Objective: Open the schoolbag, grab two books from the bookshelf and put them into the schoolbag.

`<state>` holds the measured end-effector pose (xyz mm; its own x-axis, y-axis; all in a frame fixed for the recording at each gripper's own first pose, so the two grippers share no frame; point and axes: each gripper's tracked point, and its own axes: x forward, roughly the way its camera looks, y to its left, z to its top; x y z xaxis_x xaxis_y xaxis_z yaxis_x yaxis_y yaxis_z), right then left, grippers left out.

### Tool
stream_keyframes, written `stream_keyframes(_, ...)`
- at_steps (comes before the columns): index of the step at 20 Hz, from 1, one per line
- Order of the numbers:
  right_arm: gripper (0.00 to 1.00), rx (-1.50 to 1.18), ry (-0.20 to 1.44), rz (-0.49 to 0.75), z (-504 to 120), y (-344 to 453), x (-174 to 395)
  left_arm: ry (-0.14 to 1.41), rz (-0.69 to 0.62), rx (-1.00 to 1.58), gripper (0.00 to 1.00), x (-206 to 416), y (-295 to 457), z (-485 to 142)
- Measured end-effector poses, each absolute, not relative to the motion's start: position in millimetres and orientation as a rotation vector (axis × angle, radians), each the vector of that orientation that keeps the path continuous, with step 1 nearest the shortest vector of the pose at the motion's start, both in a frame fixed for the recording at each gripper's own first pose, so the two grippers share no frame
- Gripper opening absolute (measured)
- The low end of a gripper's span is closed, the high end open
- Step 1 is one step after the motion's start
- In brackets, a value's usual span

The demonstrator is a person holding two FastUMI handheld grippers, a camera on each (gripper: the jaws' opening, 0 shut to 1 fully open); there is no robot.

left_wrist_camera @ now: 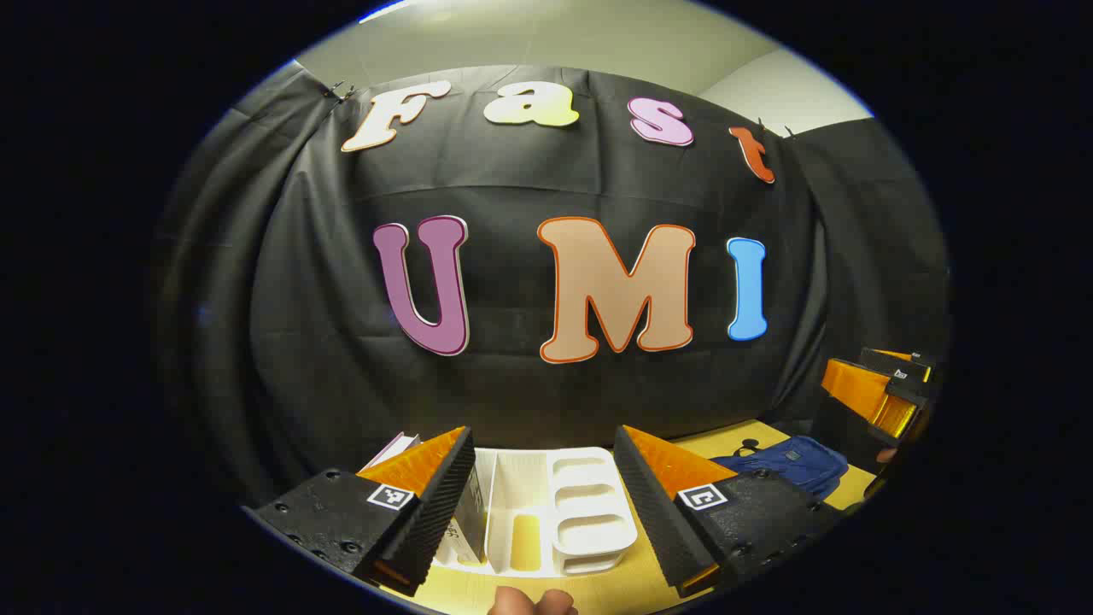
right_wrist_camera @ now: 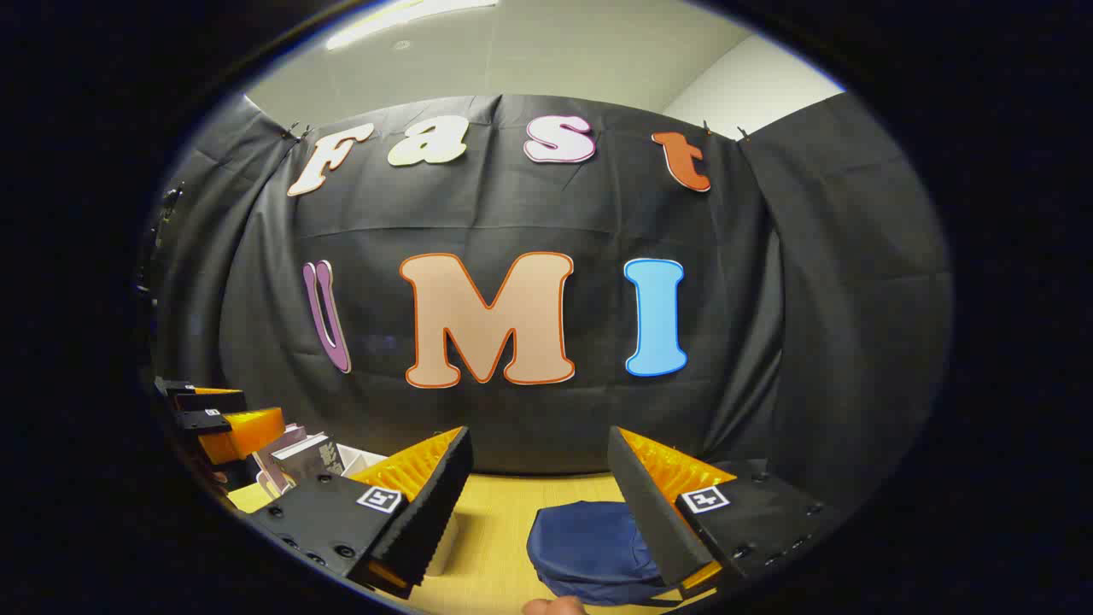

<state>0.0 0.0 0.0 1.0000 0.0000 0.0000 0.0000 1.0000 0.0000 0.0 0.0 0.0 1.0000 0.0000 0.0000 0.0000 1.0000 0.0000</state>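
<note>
With both the left gripper (left_wrist_camera: 544, 478) and right gripper (right_wrist_camera: 540, 478) spread wide and empty, bring the right one down onto the closed schoolbag (right_wrist_camera: 593, 542) at 6 o'clock and find its zipper first, leaving the books (right_wrist_camera: 299, 457) at 8 o'clock in the bookshelf (left_wrist_camera: 555, 512).

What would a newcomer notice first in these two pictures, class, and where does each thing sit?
Probably the dark blue schoolbag, lying closed on the yellow table just ahead of the open right gripper. Next, the white bookshelf between the fingers of the open left gripper, with books standing at its side.
</note>
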Motion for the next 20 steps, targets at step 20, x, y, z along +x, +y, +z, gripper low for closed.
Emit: stream_keyframes(20, 0.99, -0.014, 0.011, 0.028, -2.3, -3.2, 18.1, 0.008, 0.025, 0.025, 0.95, 15.1, -2.5, -2.2)
